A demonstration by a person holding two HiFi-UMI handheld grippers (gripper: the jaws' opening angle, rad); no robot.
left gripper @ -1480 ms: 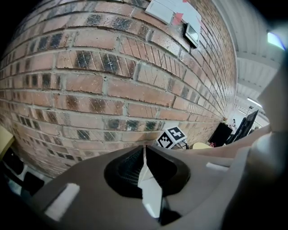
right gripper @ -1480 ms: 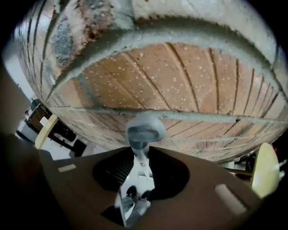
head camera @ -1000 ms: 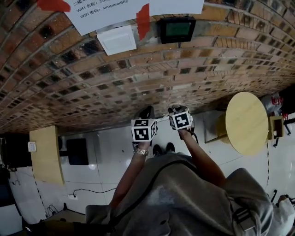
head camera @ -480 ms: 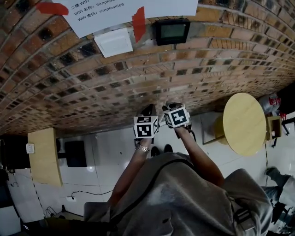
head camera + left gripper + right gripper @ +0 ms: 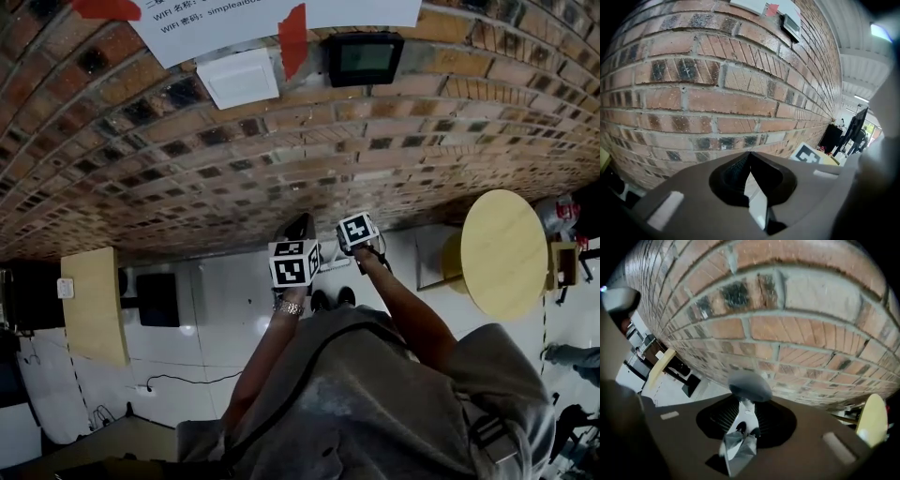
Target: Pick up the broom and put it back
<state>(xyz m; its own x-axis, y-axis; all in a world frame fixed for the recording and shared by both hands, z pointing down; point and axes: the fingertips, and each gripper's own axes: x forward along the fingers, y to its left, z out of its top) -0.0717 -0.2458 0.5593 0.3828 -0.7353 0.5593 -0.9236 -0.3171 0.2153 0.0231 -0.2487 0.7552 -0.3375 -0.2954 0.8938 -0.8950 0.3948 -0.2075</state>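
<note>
In the right gripper view a grey rounded cap [image 5: 750,385] tops a pale broom handle [image 5: 746,408] that runs down between the jaws. My right gripper [image 5: 749,398] is shut on this handle and points steeply down; the person's black shoes [image 5: 741,427] show on the white floor below. In the head view the right gripper [image 5: 360,249] hangs under its marker cube close to the brick wall [image 5: 187,169], and the broom is hidden there. My left gripper [image 5: 300,228] is beside it and aims at the wall. Its fingertips meet [image 5: 750,153] with nothing between them.
A round yellow table [image 5: 502,251] stands at the right by the wall. A pale wooden board [image 5: 94,305] and a black box [image 5: 157,300] are at the left. A black cable [image 5: 178,382] lies on the white floor. A black device [image 5: 361,58] hangs on the wall.
The right gripper has sunk toward the floor; its marker cube looks smaller and sits closer to the wall's foot. The left gripper has stayed in place.
</note>
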